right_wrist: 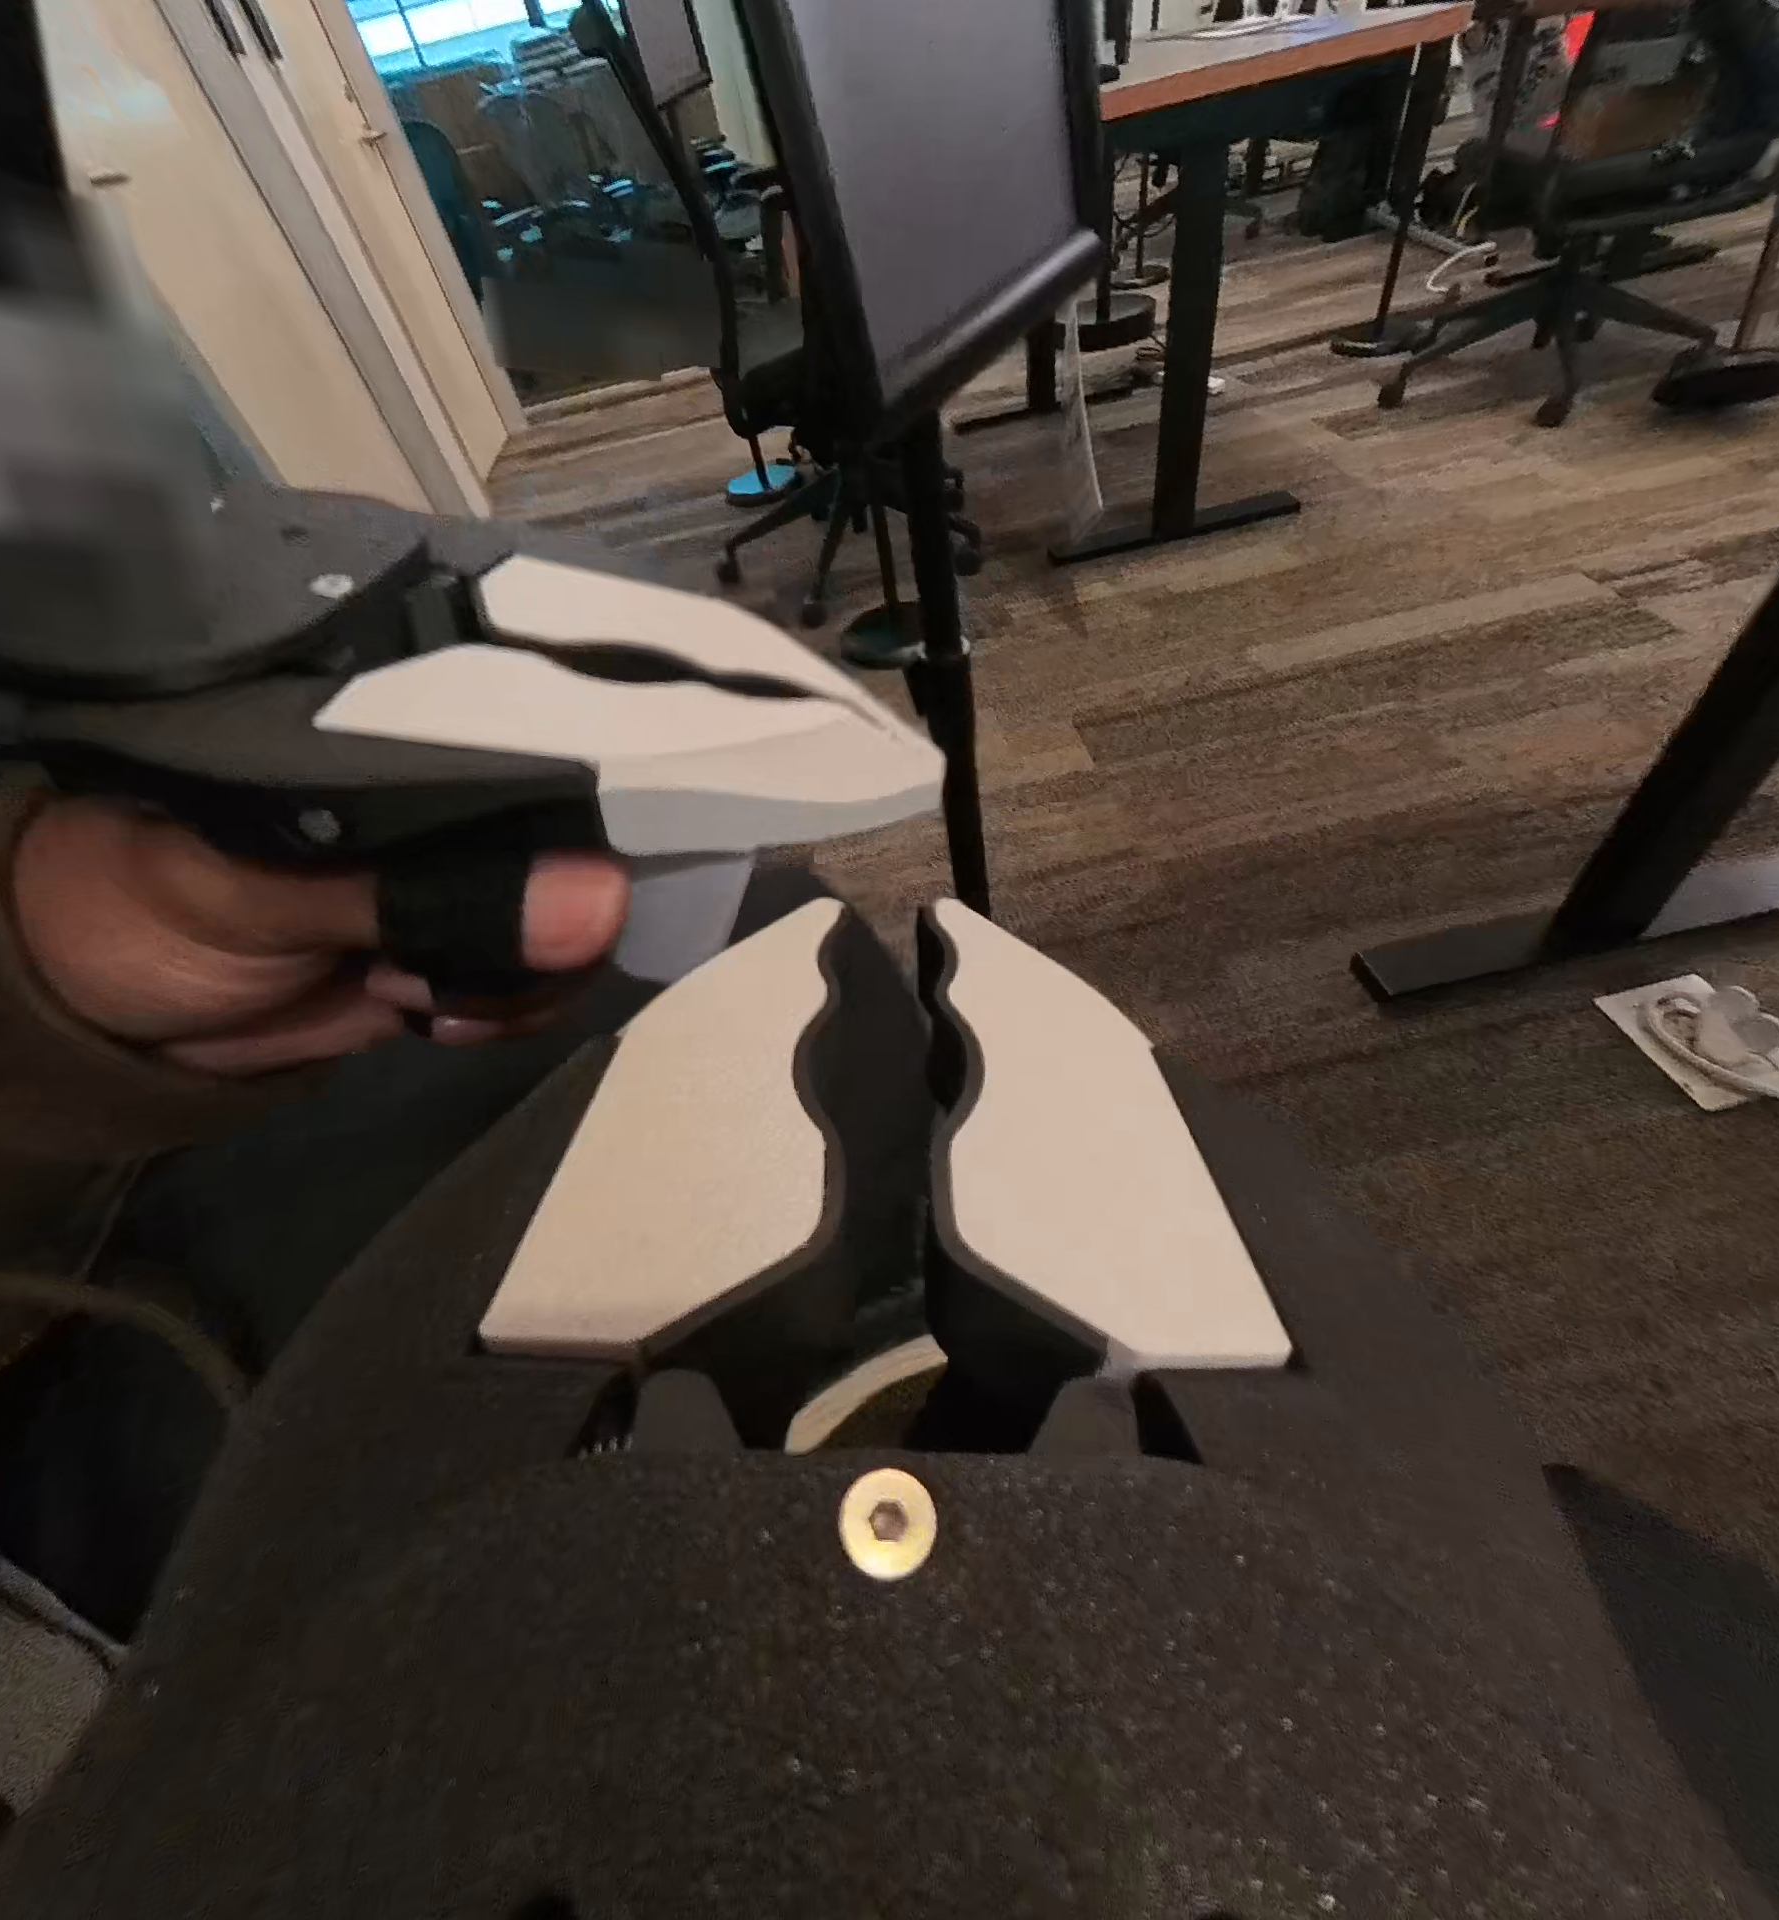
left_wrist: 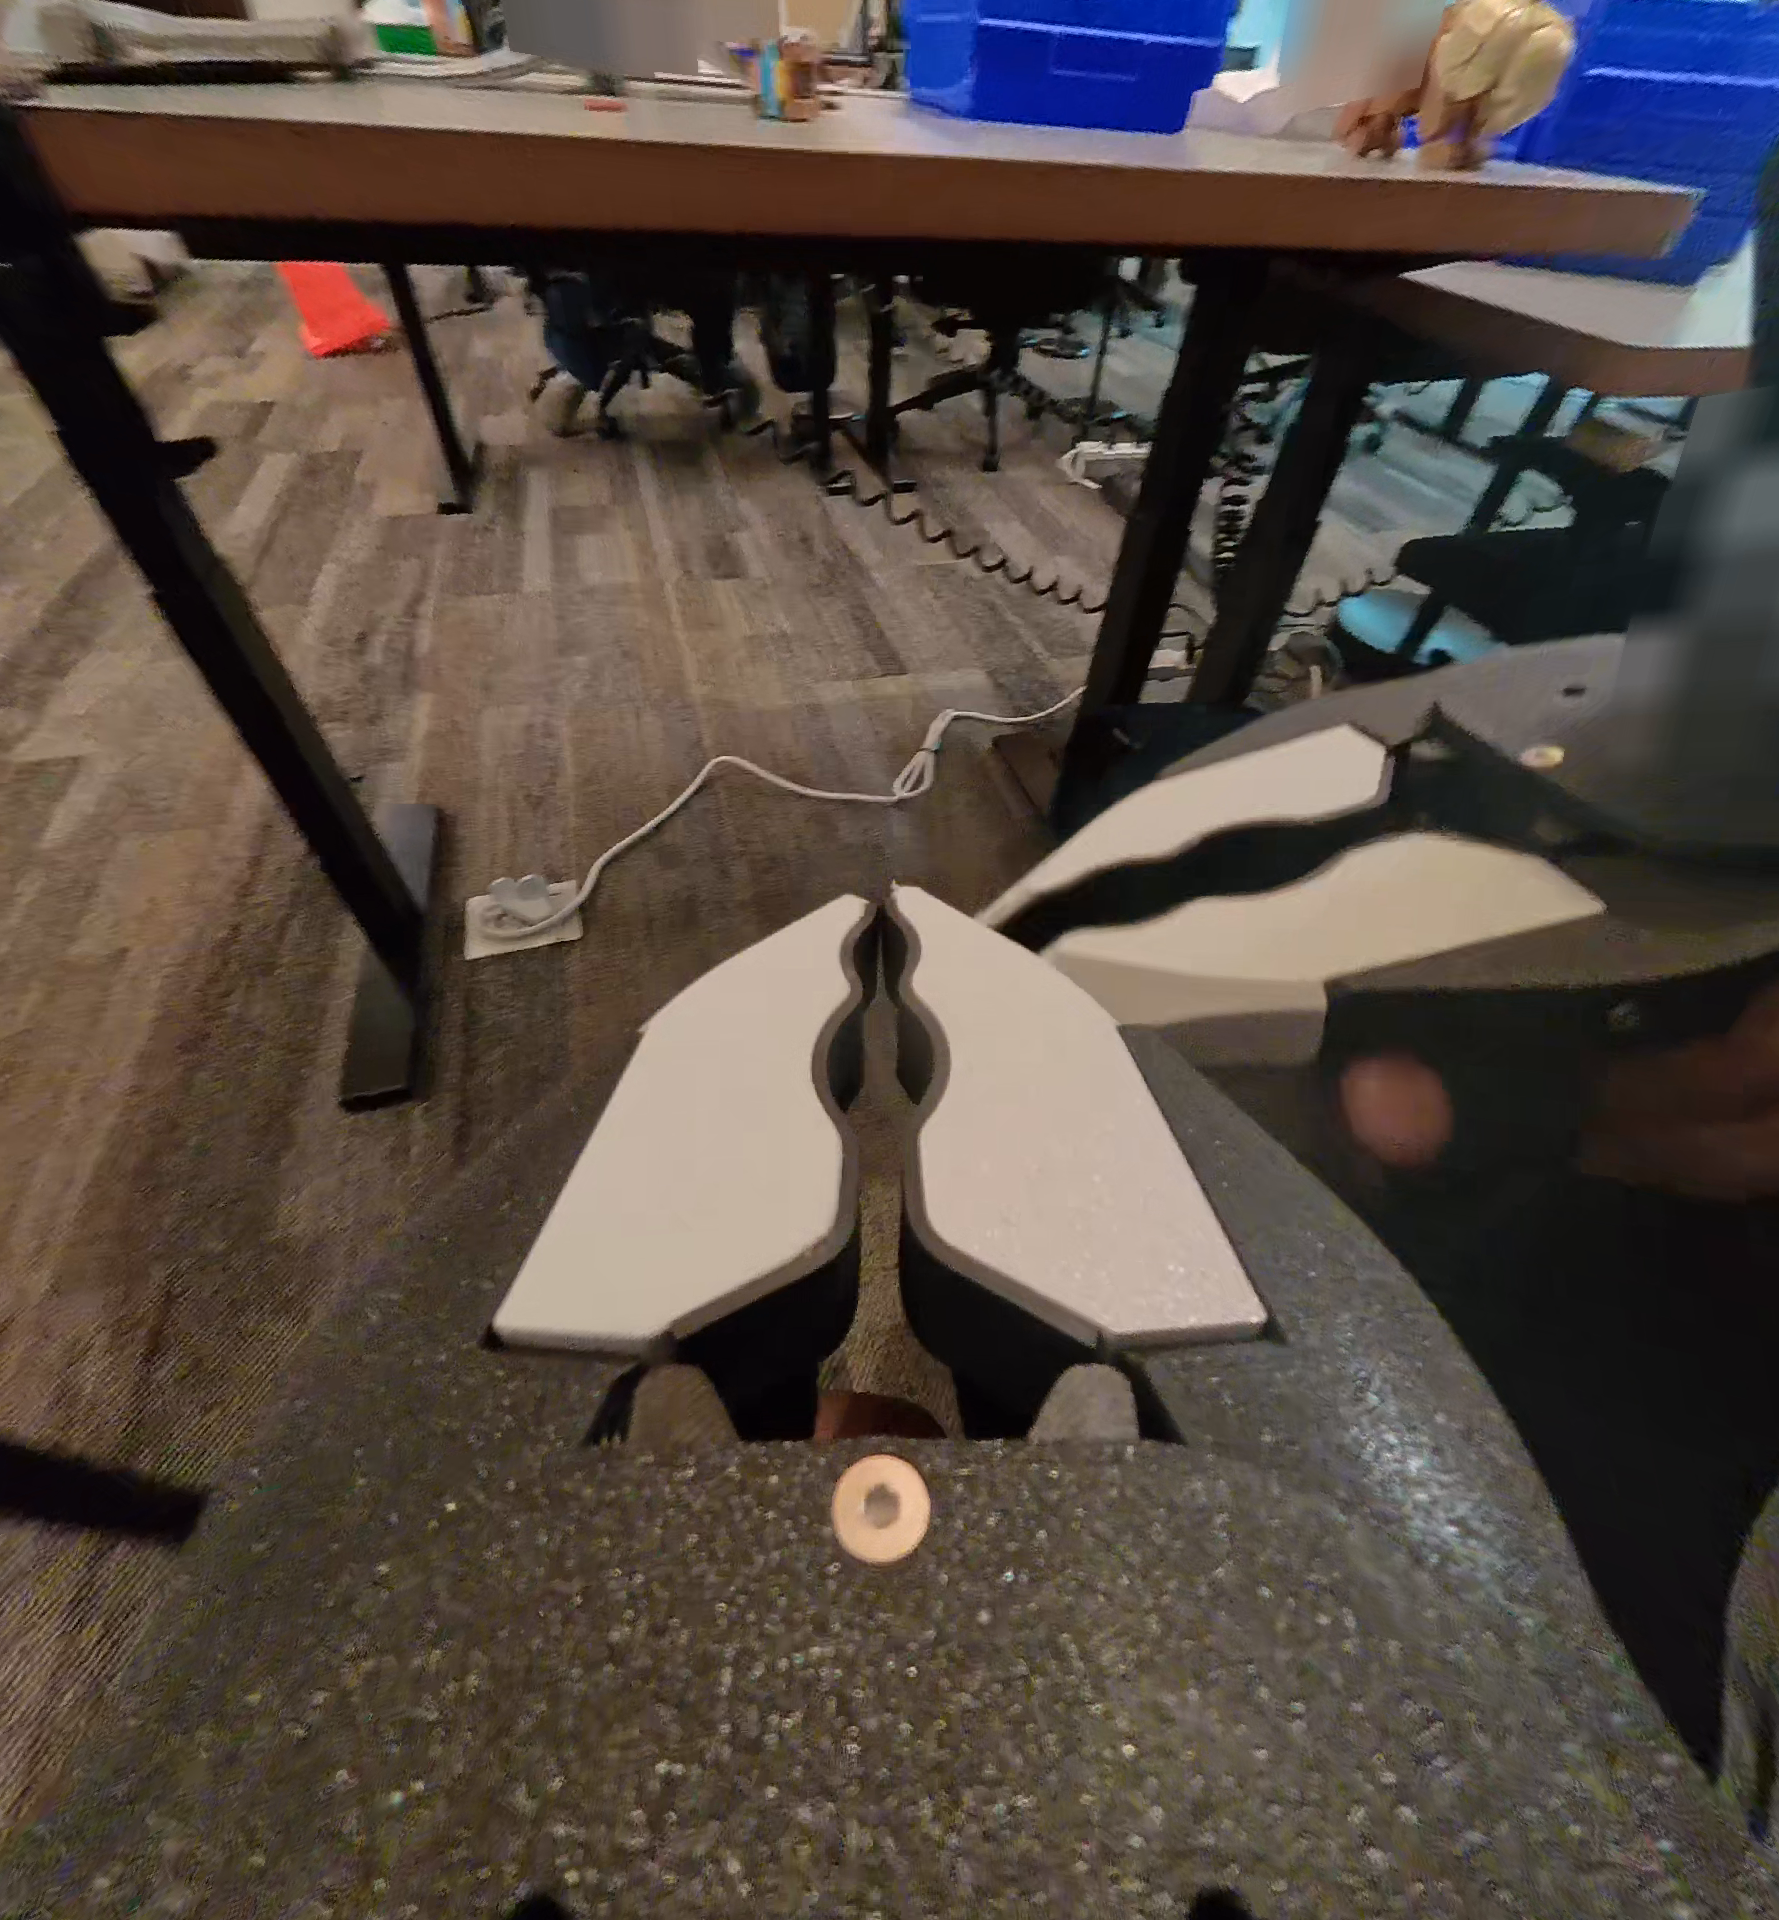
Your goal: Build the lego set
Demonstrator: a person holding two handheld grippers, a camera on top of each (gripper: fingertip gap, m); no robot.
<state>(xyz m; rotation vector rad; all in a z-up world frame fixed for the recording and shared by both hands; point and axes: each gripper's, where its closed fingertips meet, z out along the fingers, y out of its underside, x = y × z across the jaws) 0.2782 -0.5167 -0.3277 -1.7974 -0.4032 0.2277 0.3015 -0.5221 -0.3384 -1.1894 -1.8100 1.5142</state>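
Both grippers idle below the table, nothing held.

The left gripper (left_wrist: 883,914) is closed empty, the right gripper (right_wrist: 880,914) nearly closed; lego pieces probably sit on the table (left_wrist: 864,177) above, awaiting reach.

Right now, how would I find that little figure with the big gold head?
Look along the long brown table to its right end. In front of the blue bins, near the table's edge, stands the figure. Its big round gold head sets it apart from the small colourful block toy farther left.
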